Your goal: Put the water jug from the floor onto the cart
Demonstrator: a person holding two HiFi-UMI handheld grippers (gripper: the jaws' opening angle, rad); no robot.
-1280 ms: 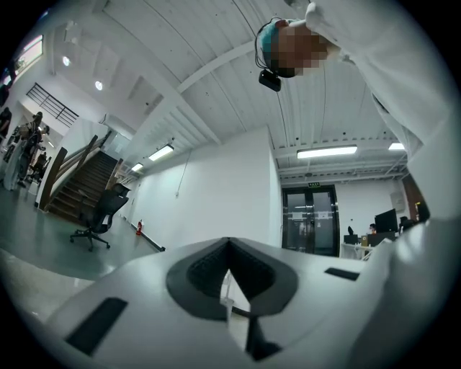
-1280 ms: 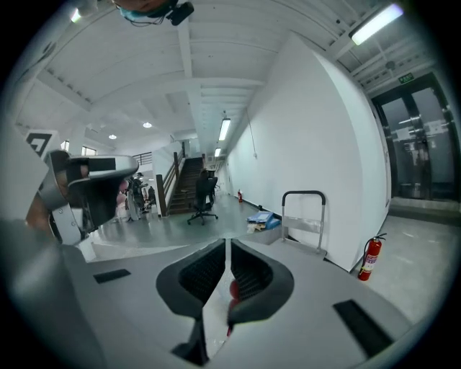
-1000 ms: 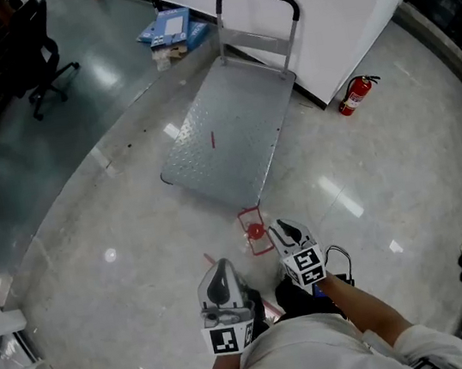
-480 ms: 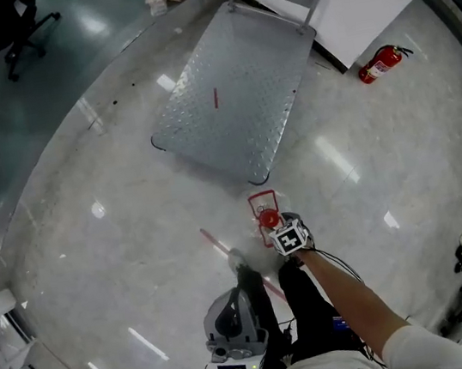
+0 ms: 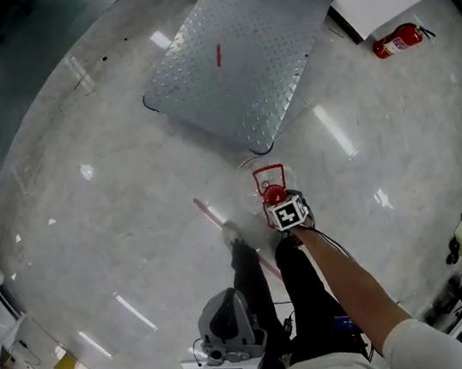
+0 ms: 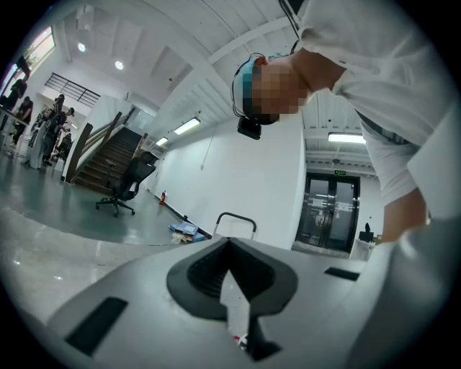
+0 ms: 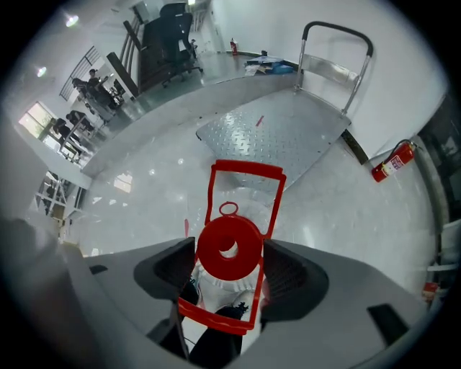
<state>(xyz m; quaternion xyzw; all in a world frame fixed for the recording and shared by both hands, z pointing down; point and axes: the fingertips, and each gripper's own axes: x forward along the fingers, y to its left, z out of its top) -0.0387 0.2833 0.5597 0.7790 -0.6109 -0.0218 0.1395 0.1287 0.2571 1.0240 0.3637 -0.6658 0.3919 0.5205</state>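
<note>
**Right hand-held gripper on the jug neck; jug not yet off the floor**

Finding 1, position of the load. The water jug stands upright on the floor, straight below my outstretched right arm. It sits just short of the near corner of the cart. Its red carrying frame lies flat across the top, with the long side running away from me toward the cart deck.

Finding 2, right hand-held gripper. It comes down on the jug from my side. In the right gripper view the red cap and ribbed neck sit squarely between the jaws. The jaws are closed in to about cap width and look to be bearing on the neck. This hand is on the load; the move to the deck runs forward and up.

Finding 3, left hand-held gripper. It is held back at my waist, well apart from the jug. Its jaws are drawn together on nothing, with only a thin slit between them.

Finding 4, change from a second ago. Then both tools were close to my body and the right one sat just beside the jug. Since then the right arm has stretched out and taken the neck. The jug and cart lie as they did relative to each other
</note>
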